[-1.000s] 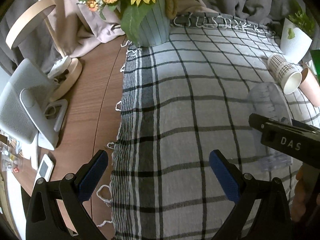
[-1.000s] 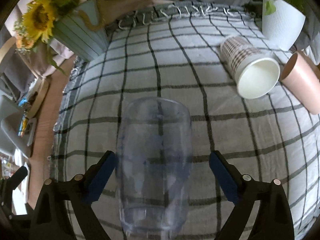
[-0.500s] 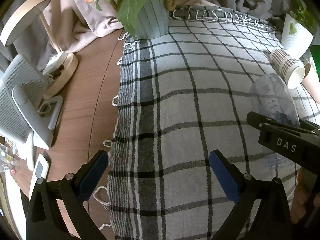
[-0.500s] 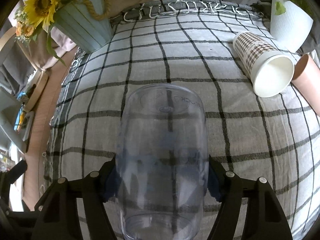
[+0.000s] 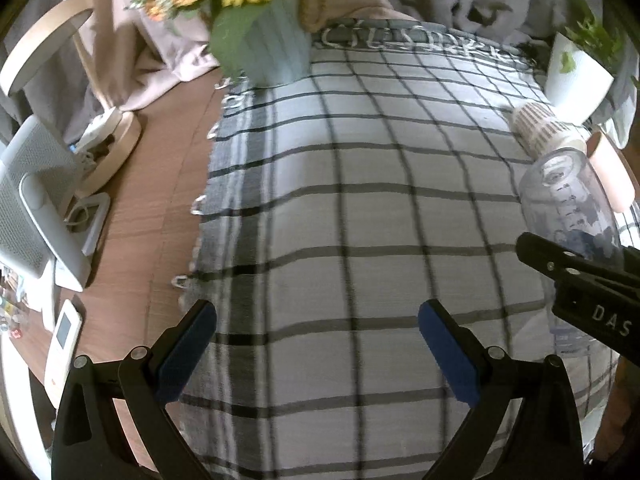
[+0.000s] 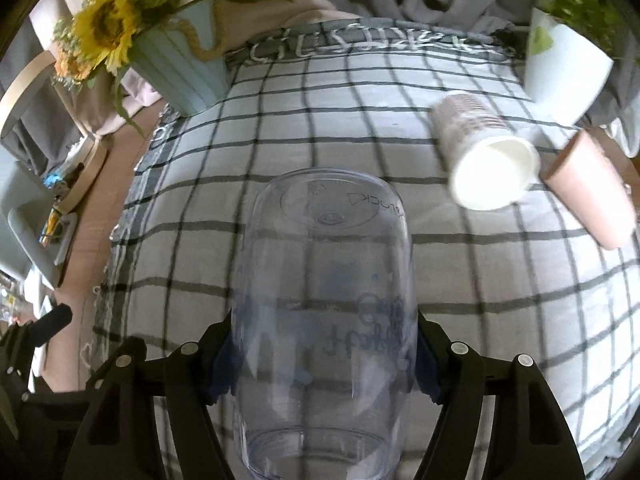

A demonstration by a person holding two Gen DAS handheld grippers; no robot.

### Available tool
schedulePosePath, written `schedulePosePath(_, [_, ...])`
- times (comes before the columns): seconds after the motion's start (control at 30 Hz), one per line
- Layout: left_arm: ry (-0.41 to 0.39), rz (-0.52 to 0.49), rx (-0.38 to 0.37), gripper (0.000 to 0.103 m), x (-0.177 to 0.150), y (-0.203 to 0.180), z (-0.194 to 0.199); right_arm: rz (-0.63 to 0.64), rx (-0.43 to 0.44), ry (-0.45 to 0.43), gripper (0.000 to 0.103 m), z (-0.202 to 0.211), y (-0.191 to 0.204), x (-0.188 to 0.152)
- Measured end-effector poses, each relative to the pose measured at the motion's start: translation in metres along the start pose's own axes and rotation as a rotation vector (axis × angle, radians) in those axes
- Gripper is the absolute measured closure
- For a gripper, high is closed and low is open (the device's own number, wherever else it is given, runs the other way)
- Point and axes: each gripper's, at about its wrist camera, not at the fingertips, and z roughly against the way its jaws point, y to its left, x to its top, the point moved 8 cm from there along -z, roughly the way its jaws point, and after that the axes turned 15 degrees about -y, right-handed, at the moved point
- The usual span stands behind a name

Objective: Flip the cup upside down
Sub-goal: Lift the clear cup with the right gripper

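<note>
A clear plastic cup lies lengthways between the fingers of my right gripper, base pointing away, rim toward the camera. The right gripper is shut on its sides and holds it above the checked cloth. In the left wrist view the same cup shows at the right edge, with the right gripper's black finger across it. My left gripper is open and empty over the cloth's left part.
A checked cloth covers the wooden table. A patterned paper cup and a pink cup lie on their sides at right. A blue sunflower vase, white planter, lamp base, and white speaker stand around.
My right gripper closed on the clear cup and lifted it; the cup now sits higher and fuller between the fingers. The left gripper stayed open and drifted slightly.
</note>
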Motion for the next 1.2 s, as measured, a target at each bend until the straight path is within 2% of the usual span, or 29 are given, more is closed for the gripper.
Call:
schedulePosePath(0.2, [0.026,-0.004,-0.057,0.0,-0.002,-0.05,0.004,-0.015,-0.046,0.024,0.032,0.011,-0.047,0.001])
schedulePosePath(0.3, [0.036,0.0,-0.053,0.0,-0.002,-0.071,0.005,-0.018,-0.065,0.04,0.032,0.014,-0.069,-0.001])
schedulePosePath(0.5, [0.07,0.017,-0.025,0.0,-0.009,-0.1,0.004,0.008,-0.039,0.089,0.032,0.015,-0.098,-0.017])
schedulePosePath(0.73, [0.1,0.047,0.024,0.0,-0.021,-0.109,0.004,0.012,-0.008,0.134,0.032,0.008,-0.113,-0.032])
schedulePosePath(0.93, [0.108,0.069,0.052,0.0,-0.025,-0.108,0.007,0.059,0.024,0.129,0.032,0.002,-0.109,-0.031])
schedulePosePath(1.2, [0.108,0.095,0.071,0.0,-0.027,-0.106,0.008,0.047,0.05,0.129,0.031,0.002,-0.11,-0.031])
